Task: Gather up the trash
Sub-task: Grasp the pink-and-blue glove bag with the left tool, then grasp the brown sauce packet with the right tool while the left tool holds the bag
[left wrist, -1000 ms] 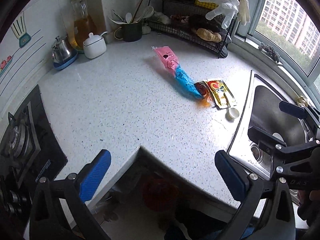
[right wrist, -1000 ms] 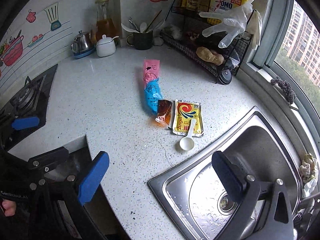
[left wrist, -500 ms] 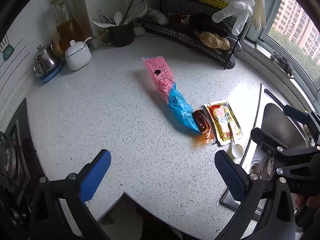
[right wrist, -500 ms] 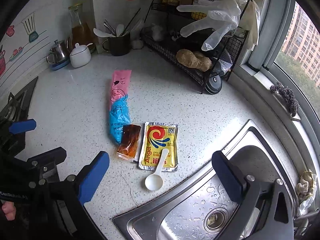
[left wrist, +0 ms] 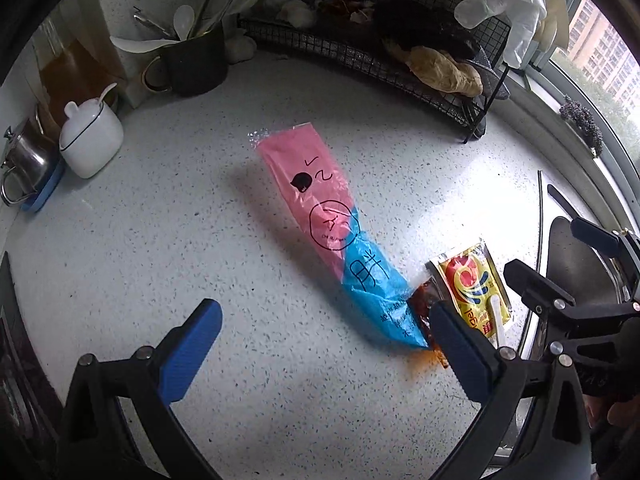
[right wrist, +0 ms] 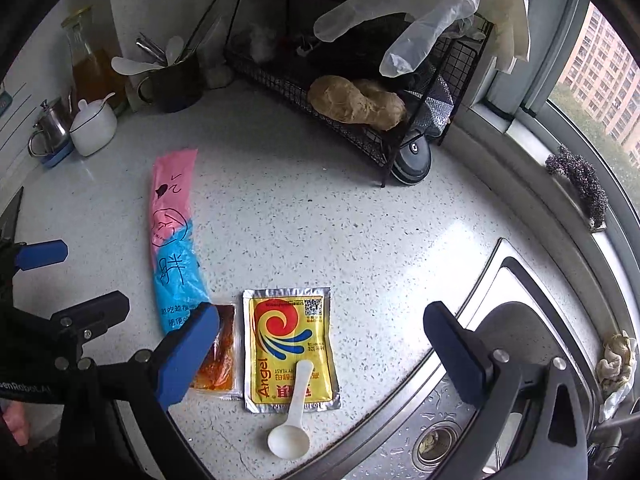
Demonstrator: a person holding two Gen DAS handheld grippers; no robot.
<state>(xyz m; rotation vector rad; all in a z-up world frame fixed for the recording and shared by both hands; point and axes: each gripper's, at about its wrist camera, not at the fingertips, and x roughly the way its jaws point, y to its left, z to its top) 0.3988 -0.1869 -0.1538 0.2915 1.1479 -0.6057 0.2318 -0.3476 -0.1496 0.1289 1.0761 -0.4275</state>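
Observation:
A pink and blue plastic bag (left wrist: 336, 236) lies flat on the speckled counter; it also shows in the right wrist view (right wrist: 172, 240). Beside its blue end lie a brown sauce packet (right wrist: 218, 356) (left wrist: 426, 304), a yellow Angel yeast packet (right wrist: 290, 344) (left wrist: 474, 288) and a white plastic spoon (right wrist: 292, 424) resting partly on the yellow packet. My left gripper (left wrist: 324, 352) is open and empty, just short of the bag's blue end. My right gripper (right wrist: 324, 356) is open and empty, over the yellow packet and spoon.
A steel sink (right wrist: 500, 400) lies at the right. A black wire rack (right wrist: 360, 92) with ginger and hanging gloves stands at the back. A dark utensil mug (left wrist: 192, 60), white sugar pot (left wrist: 90, 138), small kettle (left wrist: 24, 164) and oil jar stand back left.
Both grippers have moved forward over the counter toward the trash, which now looms larger. Both stay open and empty. The trash has not moved.

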